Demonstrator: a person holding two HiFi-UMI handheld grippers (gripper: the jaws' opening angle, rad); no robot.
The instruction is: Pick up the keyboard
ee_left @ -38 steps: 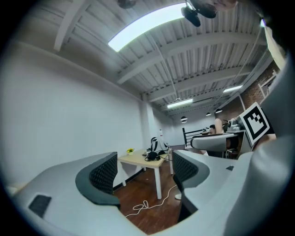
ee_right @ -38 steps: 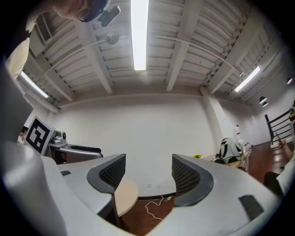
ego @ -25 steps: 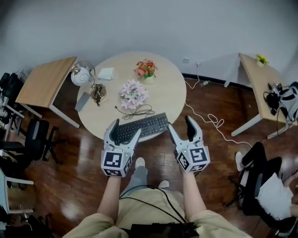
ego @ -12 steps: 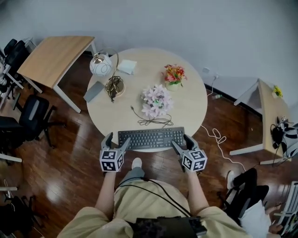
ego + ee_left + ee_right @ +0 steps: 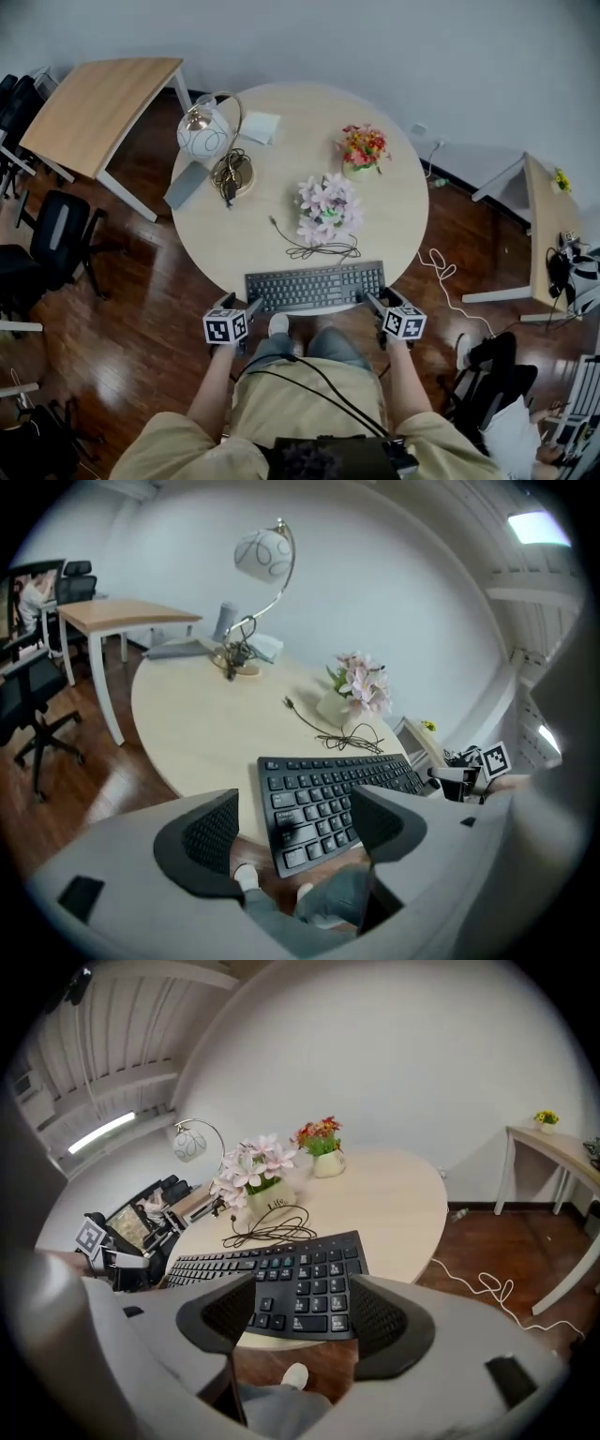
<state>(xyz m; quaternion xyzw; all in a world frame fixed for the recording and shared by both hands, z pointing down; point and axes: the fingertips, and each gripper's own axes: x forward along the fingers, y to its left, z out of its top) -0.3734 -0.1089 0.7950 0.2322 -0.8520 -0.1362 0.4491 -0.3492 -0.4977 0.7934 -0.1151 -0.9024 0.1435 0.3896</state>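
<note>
We see the round desk carrying everything, and the black keyboard lies flat along its near edge, its key legends too small for us to read. Our left gripper is at the keyboard's left end and our right gripper at its right end. Both pairs of fingers are released and spread wide, each framing an end without clasping it. At the back stands a globe lamp. Nearer us is a white pot of pink flowers whose print seems to read "Life", with orange flowers behind it. A loose black cable lies coiled between that pot and the keyboard.
</note>
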